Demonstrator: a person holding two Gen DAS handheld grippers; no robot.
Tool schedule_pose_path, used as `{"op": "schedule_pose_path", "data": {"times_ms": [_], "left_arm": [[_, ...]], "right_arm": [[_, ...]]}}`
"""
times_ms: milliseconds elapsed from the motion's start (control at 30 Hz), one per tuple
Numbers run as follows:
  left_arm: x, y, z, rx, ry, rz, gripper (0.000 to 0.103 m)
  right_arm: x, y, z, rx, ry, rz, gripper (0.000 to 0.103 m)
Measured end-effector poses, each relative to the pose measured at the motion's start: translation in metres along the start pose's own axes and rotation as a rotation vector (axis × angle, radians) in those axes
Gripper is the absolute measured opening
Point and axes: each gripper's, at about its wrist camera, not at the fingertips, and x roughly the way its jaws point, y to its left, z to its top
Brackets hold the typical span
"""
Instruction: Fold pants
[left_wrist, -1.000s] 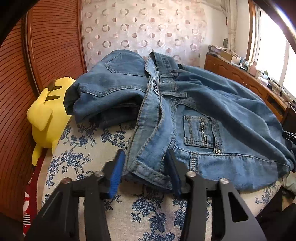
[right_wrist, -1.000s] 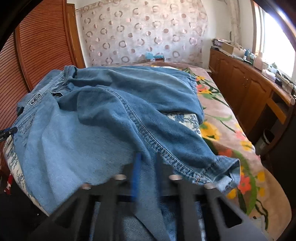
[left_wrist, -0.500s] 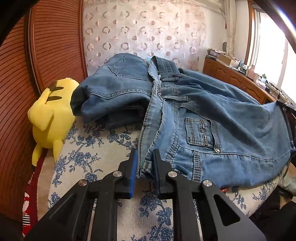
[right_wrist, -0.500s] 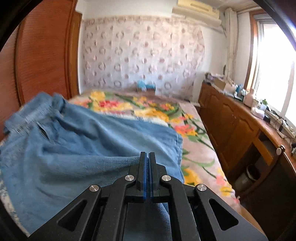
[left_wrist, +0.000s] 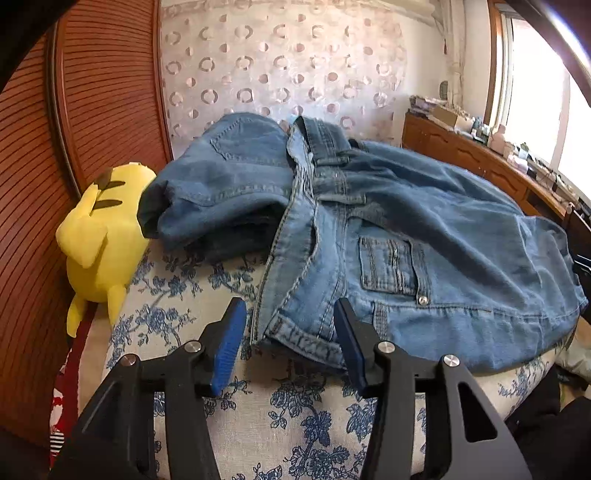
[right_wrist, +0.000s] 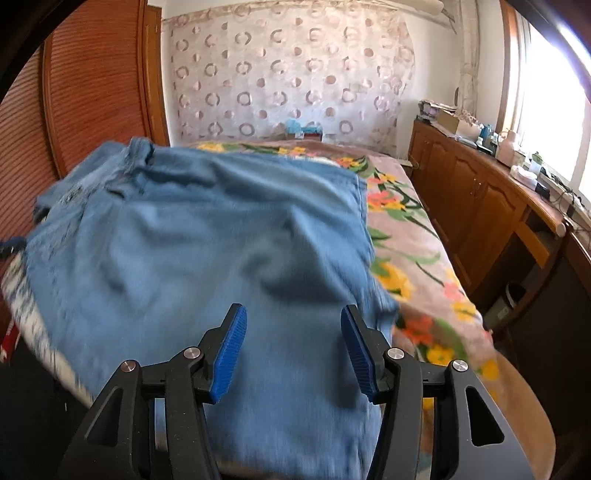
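Note:
Light blue jeans (left_wrist: 424, 236) lie folded over on the bed, back pocket up, waistband corner toward me. My left gripper (left_wrist: 290, 332) is open, its blue pads either side of that waistband corner, not pinching it. In the right wrist view the same jeans (right_wrist: 207, 251) spread flat, blurred by motion. My right gripper (right_wrist: 291, 339) is open just above the cloth, holding nothing.
A second, darker folded pair of jeans (left_wrist: 225, 184) lies behind the waistband. A yellow plush toy (left_wrist: 99, 240) sits at the bed's left edge by the wooden slatted wall (left_wrist: 33, 184). Wooden cabinets (right_wrist: 480, 199) with clutter run along the right, below the window. The floral blanket (right_wrist: 410, 243) covers the bed's right side.
Both grippers were shut on the jeans half a second ago and have opened and let go. The leg cloth the right gripper held now lies flat over the upper part.

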Motion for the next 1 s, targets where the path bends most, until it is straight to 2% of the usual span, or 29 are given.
{"op": "schedule_pose_path", "data": {"times_ms": [33,133,333,367,433,467,533,700,733,767,833,1000], "left_arm": [[0.002,0.001,-0.001,-0.001,0.008,0.000,0.067],[0.009,0.004,-0.004,-0.010,0.027,-0.007,0.077],[0.019,0.006,-0.006,-0.014,0.052,-0.026,0.077],[0.020,0.006,-0.006,-0.016,0.053,-0.031,0.076],[0.022,0.007,-0.006,-0.025,0.066,-0.055,0.063],[0.024,0.008,-0.006,-0.037,0.077,-0.069,0.060],[0.025,0.010,-0.006,-0.056,0.085,-0.094,0.052],[0.015,0.006,-0.006,-0.050,0.065,-0.098,0.038],[0.010,0.003,-0.006,-0.039,0.058,-0.096,0.034],[0.007,0.003,-0.005,-0.035,0.048,-0.093,0.033],[-0.005,-0.001,-0.003,-0.030,0.028,-0.094,0.024],[-0.048,-0.007,0.005,-0.016,-0.036,-0.107,0.022]], "right_arm": [[-0.004,-0.002,0.001,-0.005,0.008,-0.004,0.057],[-0.012,-0.010,-0.007,-0.015,0.035,-0.030,0.061],[-0.009,-0.020,-0.006,0.019,0.072,-0.018,0.061],[-0.008,-0.020,-0.006,0.023,0.080,-0.014,0.061],[-0.005,-0.019,-0.005,0.032,0.092,-0.006,0.061],[-0.001,-0.016,0.000,0.033,0.100,-0.001,0.059],[0.007,-0.014,0.007,0.037,0.119,0.014,0.050],[0.010,-0.014,0.018,0.024,0.133,0.008,0.010],[0.011,-0.014,0.021,0.025,0.127,0.017,0.007],[0.008,-0.013,0.022,0.018,0.117,0.020,0.005],[0.000,-0.011,0.026,0.008,0.081,0.009,0.004],[-0.030,-0.015,0.046,0.009,-0.008,-0.012,0.004]]}}
